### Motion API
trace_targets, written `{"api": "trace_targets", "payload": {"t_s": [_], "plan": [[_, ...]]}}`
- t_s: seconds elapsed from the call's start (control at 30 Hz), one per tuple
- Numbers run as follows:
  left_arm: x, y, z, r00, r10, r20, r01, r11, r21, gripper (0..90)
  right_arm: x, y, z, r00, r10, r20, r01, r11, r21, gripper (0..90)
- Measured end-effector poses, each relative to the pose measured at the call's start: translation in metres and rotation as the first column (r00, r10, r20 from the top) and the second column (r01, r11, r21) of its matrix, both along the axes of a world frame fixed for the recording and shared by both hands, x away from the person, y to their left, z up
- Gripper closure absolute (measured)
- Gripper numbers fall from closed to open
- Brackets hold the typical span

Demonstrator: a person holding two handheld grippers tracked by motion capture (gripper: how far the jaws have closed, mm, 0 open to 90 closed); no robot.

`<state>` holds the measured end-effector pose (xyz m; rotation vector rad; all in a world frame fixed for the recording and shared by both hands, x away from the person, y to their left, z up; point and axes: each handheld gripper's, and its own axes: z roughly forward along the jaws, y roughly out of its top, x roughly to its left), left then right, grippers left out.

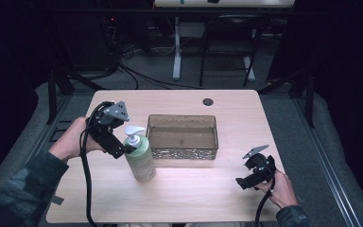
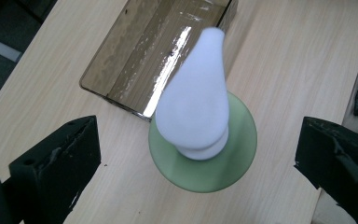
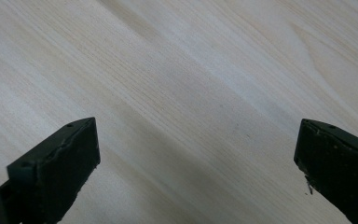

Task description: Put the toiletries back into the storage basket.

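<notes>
The left gripper [image 2: 198,154] has its jaws spread wide, 1 on each side of the white pump [image 2: 195,100] of a green bottle [image 2: 205,175], and neither jaw touches it. In the left gripper view the camera looks straight down on the pump head, so the gripper hangs above the bottle's top. From the high view the left gripper [image 1: 121,150] sits just beside the bottle [image 1: 140,158], up at neck height, and the bottle stands upright on the table [image 1: 194,194], just left of the near corner of a brown tray [image 1: 183,137].

This looks like the approach for a grasp: lined up, not yet closed. Next, I'd judge, the jaws need to drop past the pump to the neck or shoulder, stay centred, then close before any lift; pinching the pump head itself could tip the bottle.

The right gripper [image 1: 251,181] rests low over bare table at the near right, well apart from both, its jaws also wide and holding nothing.
</notes>
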<state>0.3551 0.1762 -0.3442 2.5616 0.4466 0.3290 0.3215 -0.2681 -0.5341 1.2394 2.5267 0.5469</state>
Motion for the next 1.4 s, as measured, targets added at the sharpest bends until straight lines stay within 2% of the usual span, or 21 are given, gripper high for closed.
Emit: {"api": "trace_targets", "payload": {"t_s": [0.07,0.13,0.2,0.3,0.4,0.43,0.47,0.5,0.67,0.77,0.8,0.87,0.9,0.93,0.97,1.0,1.1,1.23,1.27,1.33,1.4], "plan": [[0.002,-0.004,0.003,1.0000,0.007,0.006,-0.007,1.0000,0.007,2.4,0.000,0.000,0.000,1.0000,0.001,-0.006,-0.001,1.000,0.003,0.0],[0.005,-0.006,0.005,0.9998,-0.016,-0.007,0.016,0.9994,0.029,16.8,0.000,0.000,-0.001,0.9999,0.004,-0.016,-0.004,1.000,0.013,0.0],[0.007,-0.010,0.007,0.9995,-0.028,-0.013,0.028,0.9984,0.050,19.0,0.000,0.000,-0.001,0.9998,0.007,-0.017,-0.007,1.000,0.009,0.0],[0.009,-0.013,0.010,0.9988,-0.044,-0.018,0.046,0.9965,0.070,28.3,0.000,0.000,-0.001,0.9998,0.007,-0.018,-0.007,1.000,0.010,0.0],[0.015,-0.020,0.015,0.9952,-0.078,-0.059,0.085,0.9880,0.129,34.1,-0.001,0.001,-0.001,0.9998,0.006,-0.020,-0.006,1.000,0.009,0.0],[0.015,-0.020,0.015,0.9952,-0.078,-0.059,0.085,0.9880,0.129,35.3,-0.001,0.001,-0.001,0.9998,0.006,-0.020,-0.006,1.000,0.009,0.0],[0.018,-0.022,0.017,0.9928,-0.094,-0.074,0.104,0.9830,0.151,37.9,-0.001,0.001,-0.001,0.9998,0.006,-0.020,-0.006,1.000,0.008,0.0],[0.018,-0.022,0.017,0.9928,-0.094,-0.074,0.104,0.9830,0.151,40.0,-0.001,0.001,-0.001,0.9998,0.006,-0.019,-0.006,1.000,0.008,0.0],[0.023,-0.028,0.021,0.9870,-0.122,-0.105,0.141,0.9712,0.193,52.8,-0.001,0.000,-0.001,0.9999,0.008,-0.013,-0.008,1.000,0.005,0.0],[0.024,-0.029,0.021,0.9842,-0.128,-0.122,0.151,0.9681,0.200,54.3,0.000,0.000,-0.001,0.9999,0.010,-0.013,-0.010,1.000,0.011,0.0],[0.026,-0.031,0.021,0.9817,-0.131,-0.138,0.160,0.9608,0.226,55.9,0.000,0.000,-0.001,0.9999,0.011,-0.010,-0.011,1.000,0.004,0.0],[0.026,-0.032,0.020,0.9817,-0.131,-0.138,0.161,0.9589,0.234,56.8,0.000,0.000,-0.001,0.9999,0.011,-0.010,-0.011,1.000,0.004,0.0],[0.027,-0.033,0.021,0.9803,-0.139,-0.141,0.170,0.9547,0.244,56.8,0.000,0.000,-0.001,0.9999,0.009,-0.011,-0.009,1.000,0.008,0.0],[0.027,-0.033,0.021,0.9809,-0.137,-0.138,0.168,0.9554,0.243,59.4,-0.001,0.001,-0.001,0.9999,0.008,-0.013,-0.007,1.000,0.011,0.0],[0.028,-0.033,0.021,0.9788,-0.139,-0.150,0.174,0.9535,0.246,60.3,-0.001,0.001,-0.001,0.9999,0.008,-0.014,-0.007,1.000,0.012,0.0],[0.028,-0.034,0.020,0.9769,-0.144,-0.158,0.182,0.9474,0.263,60.7,-0.001,0.000,-0.001,0.9999,0.007,-0.014,-0.007,1.000,0.012,0.0],[0.030,-0.035,0.018,0.9754,-0.139,-0.171,0.181,0.9471,0.265,62.1,0.000,0.000,-0.001,0.9999,0.006,-0.015,-0.006,1.000,0.011,0.0],[0.031,-0.036,0.019,0.9722,-0.146,-0.183,0.193,0.9410,0.278,62.6,-0.001,0.001,-0.001,0.9998,0.006,-0.016,-0.006,1.000,0.009,0.0],[0.032,-0.037,0.019,0.9711,-0.149,-0.187,0.199,0.9368,0.288,62.6,0.000,0.001,-0.001,0.9998,0.006,-0.017,-0.006,1.000,0.009,0.0],[0.032,-0.038,0.020,0.9703,-0.147,-0.192,0.200,0.9339,0.296,62.8,-0.001,0.001,-0.001,0.9998,0.007,-0.016,-0.007,1.000,0.007,0.0],[0.032,-0.040,0.020,0.9680,-0.150,-0.201,0.209,0.9260,0.314,62.8,-0.001,0.001,-0.001,0.9998,0.006,-0.017,-0.006,1.000,0.007,0.0]]}}
